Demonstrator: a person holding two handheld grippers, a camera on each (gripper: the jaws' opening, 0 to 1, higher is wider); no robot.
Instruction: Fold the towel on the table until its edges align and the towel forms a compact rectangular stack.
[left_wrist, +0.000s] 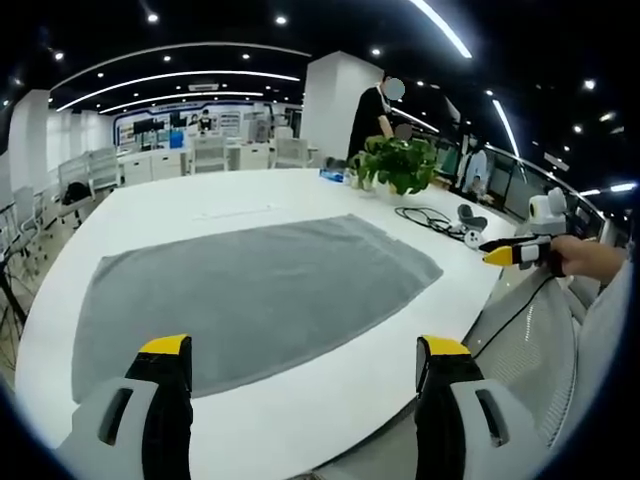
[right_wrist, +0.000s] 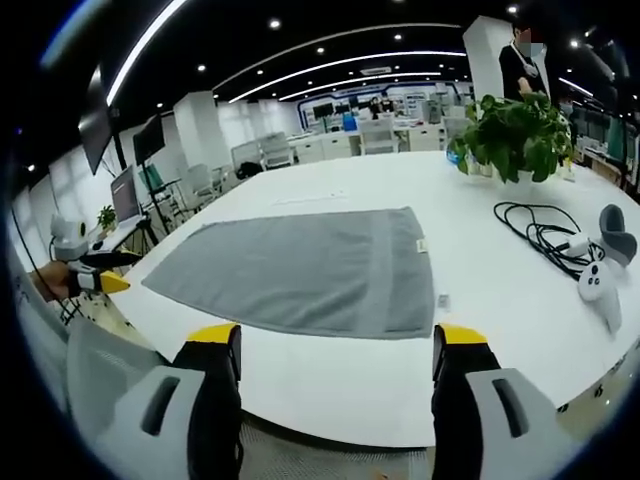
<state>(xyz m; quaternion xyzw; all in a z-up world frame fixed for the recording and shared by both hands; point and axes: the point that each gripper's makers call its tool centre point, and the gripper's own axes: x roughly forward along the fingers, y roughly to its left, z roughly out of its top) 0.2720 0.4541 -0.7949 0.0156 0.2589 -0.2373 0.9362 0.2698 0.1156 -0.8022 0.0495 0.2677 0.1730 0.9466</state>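
While both the left gripper (left_wrist: 305, 360) and right gripper (right_wrist: 338, 345) stand open, one grey towel (left_wrist: 250, 295) lies flat on the white table (left_wrist: 200, 205) near one potted plant (left_wrist: 395, 162).

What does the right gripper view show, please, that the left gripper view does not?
The right gripper view alone shows the towel's small label, a tiny item on the table beside the towel, and a monitor at a side desk. The left gripper view alone shows a hand holding the right gripper. Both show the grey towel lying flat and unfolded on the white table, the plant, the black cable and open fingers.
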